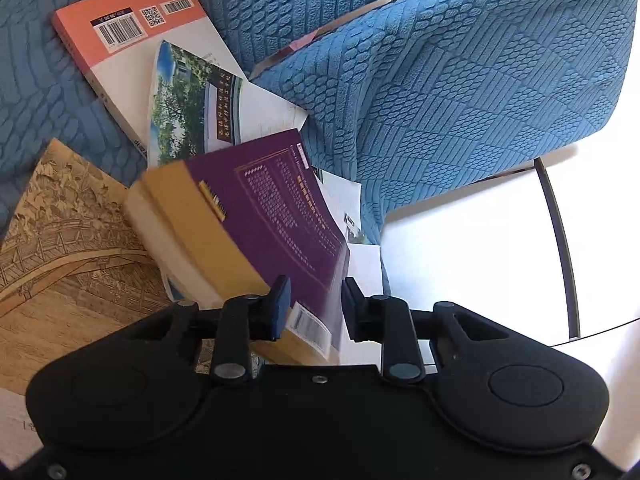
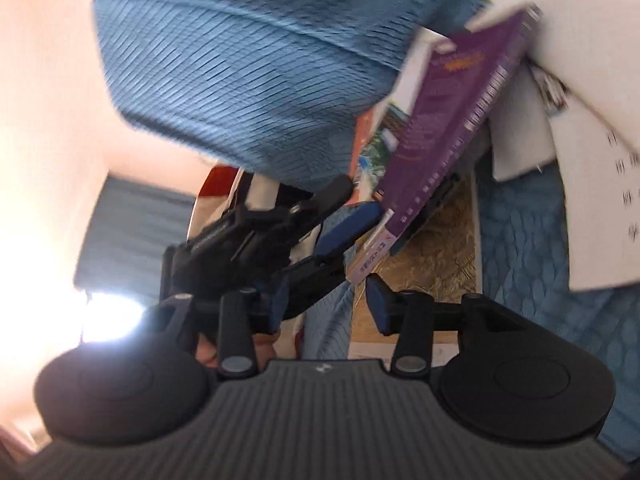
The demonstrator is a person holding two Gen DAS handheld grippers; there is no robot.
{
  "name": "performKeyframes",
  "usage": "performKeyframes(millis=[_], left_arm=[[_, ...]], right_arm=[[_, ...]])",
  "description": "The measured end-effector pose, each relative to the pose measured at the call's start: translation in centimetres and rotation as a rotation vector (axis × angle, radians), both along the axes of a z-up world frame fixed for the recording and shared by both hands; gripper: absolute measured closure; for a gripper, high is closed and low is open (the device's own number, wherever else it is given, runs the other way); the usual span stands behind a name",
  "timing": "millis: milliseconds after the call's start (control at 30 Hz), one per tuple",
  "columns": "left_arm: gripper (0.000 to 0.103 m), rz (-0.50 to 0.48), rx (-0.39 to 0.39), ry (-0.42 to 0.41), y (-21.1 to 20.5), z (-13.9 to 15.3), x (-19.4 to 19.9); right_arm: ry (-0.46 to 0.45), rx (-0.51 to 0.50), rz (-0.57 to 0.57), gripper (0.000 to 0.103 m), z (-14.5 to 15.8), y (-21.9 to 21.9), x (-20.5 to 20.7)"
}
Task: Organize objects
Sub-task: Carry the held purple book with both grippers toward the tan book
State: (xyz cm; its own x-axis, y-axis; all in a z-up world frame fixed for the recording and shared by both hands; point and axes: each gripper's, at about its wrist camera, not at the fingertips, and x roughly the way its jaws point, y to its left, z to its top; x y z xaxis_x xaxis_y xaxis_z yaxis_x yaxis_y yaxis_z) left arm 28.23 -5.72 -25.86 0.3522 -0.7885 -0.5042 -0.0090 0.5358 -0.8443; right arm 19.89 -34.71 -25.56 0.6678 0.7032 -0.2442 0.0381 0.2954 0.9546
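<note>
A thick purple book (image 1: 280, 216) with a yellow spine stands tilted on a pile of books on the blue seat. My left gripper (image 1: 316, 304) has its pads against both sides of the book's near corner, by the barcode, and is shut on it. In the right wrist view the same purple book (image 2: 440, 132) leans up to the right, with the left gripper (image 2: 340, 236) at its lower corner. My right gripper (image 2: 328, 304) is open just below that corner, and nothing is between its fingers.
An orange and white book (image 1: 120, 40), a brochure with a photo of trees (image 1: 188, 108) and a tan book with a bridge drawing (image 1: 72, 248) lie under and beside the purple one. A blue textured cushion (image 1: 460, 100) rises on the right. White open pages (image 2: 580, 120) lie further off.
</note>
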Motion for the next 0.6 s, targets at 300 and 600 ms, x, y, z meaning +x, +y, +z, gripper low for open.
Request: performKeyframes(millis=[300,600], left_arm=[[0.068,0.067,0.032,0.036,2.0,-0.1,-0.9],[0.049,0.147,-0.172,0.124,2.2,-2.0,-0.1]], right_arm=[[0.043,0.019,-0.128,0.076,-1.0,0.6,1.0],[-0.005,0.004,-0.153,0.085,0.6,0.2,1.4]])
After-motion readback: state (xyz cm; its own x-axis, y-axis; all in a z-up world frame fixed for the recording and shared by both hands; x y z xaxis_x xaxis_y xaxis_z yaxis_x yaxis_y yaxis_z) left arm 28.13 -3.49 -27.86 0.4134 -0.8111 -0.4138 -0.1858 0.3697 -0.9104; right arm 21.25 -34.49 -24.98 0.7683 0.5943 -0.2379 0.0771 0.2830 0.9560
